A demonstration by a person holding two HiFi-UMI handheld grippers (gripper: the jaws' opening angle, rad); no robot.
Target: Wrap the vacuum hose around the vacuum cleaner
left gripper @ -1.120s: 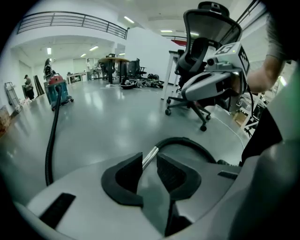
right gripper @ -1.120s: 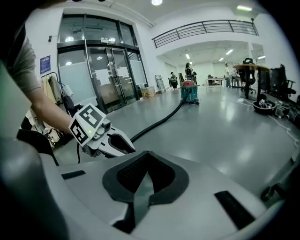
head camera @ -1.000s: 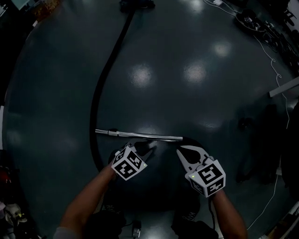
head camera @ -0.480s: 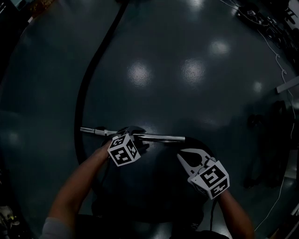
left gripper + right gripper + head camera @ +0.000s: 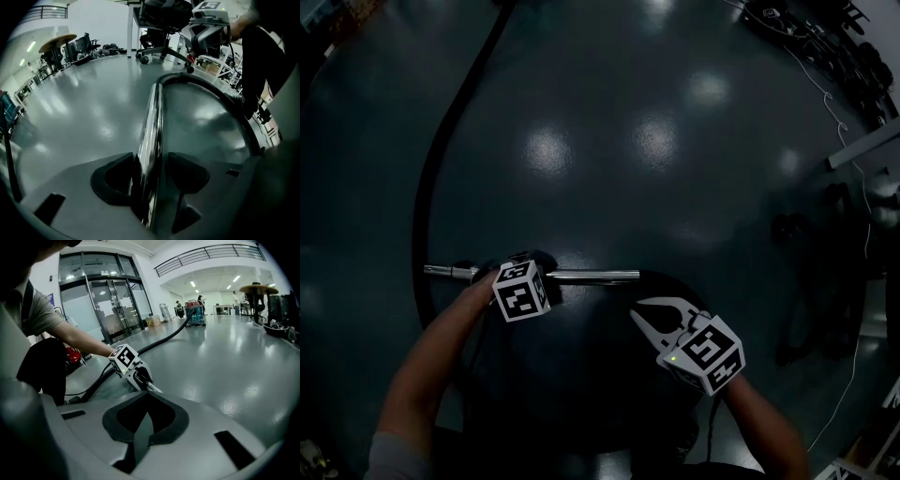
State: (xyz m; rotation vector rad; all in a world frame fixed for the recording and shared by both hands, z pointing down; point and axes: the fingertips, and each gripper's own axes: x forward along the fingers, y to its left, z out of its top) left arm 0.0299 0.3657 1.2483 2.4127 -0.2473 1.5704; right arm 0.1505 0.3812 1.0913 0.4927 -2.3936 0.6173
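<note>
- Two spread jaws belong to the left gripper (image 5: 151, 161), and they straddle the metal wand (image 5: 153, 112). They have just been opening. The wand stands between them, with a gap showing at the right jaw, so nothing is clamped.
- The right gripper (image 5: 645, 319) has its jaws pressed together on nothing. It hangs just near of the wand's right end, above the floor (image 5: 675, 187).
- The wand lies flat on the floor with its long axis running left to right. The left gripper comes down on its left part, the jaws set across that axis.
- The black hose (image 5: 441, 150) joins the wand at the right end and curls near, toward the person. It then runs up the left side to the far floor.
- Far off, well apart from both hands, stands what looks like the vacuum cleaner (image 5: 196, 312).
- The left hand is the nearer to the wand, so closing across the wand looks like its next move. The hose bend lies nearer to the right hand.
</note>
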